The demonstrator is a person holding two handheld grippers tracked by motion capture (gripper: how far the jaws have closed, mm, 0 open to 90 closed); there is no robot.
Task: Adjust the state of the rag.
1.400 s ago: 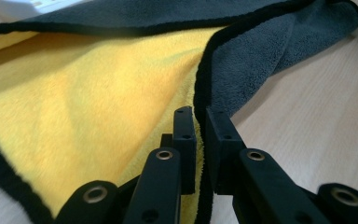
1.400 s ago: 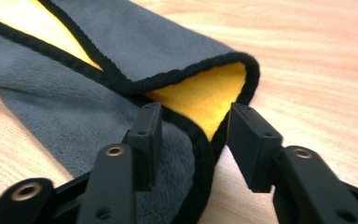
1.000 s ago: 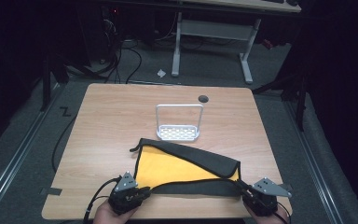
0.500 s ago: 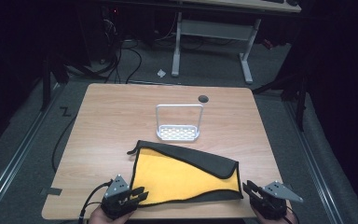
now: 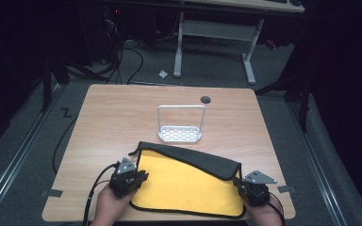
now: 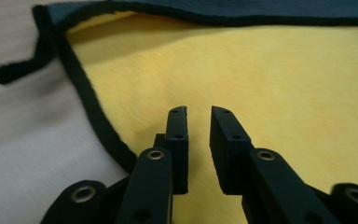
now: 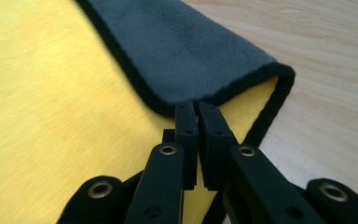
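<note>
High view. Desk (image 5: 122, 117): pale wood, far half bare apart from a white rack (image 5: 180, 125) near centre and a dark hole (image 5: 205, 100) behind it. Cloth (image 5: 188, 183): yellow, black-edged, at the near edge, its far border folded over grey side up. Left gripper (image 5: 139, 178) at the cloth's left edge; right gripper (image 5: 240, 184) at its right end. Open wood left, right and beyond the cloth.

Left gripper view. Left gripper (image 6: 199, 122): jaws a narrow gap apart, just been closing, nothing between them, over yellow cloth (image 6: 270, 74). Black hem runs just left of them; a loose tab lies out on the desk (image 6: 23, 140).

Right gripper view. Right gripper (image 7: 197, 114): jaws closed together, tips at the fold's hem; whether cloth (image 7: 51, 79) is pinched cannot be told. Grey flap (image 7: 186, 51) ends at a rounded corner, bare desk (image 7: 326, 93) beyond.
</note>
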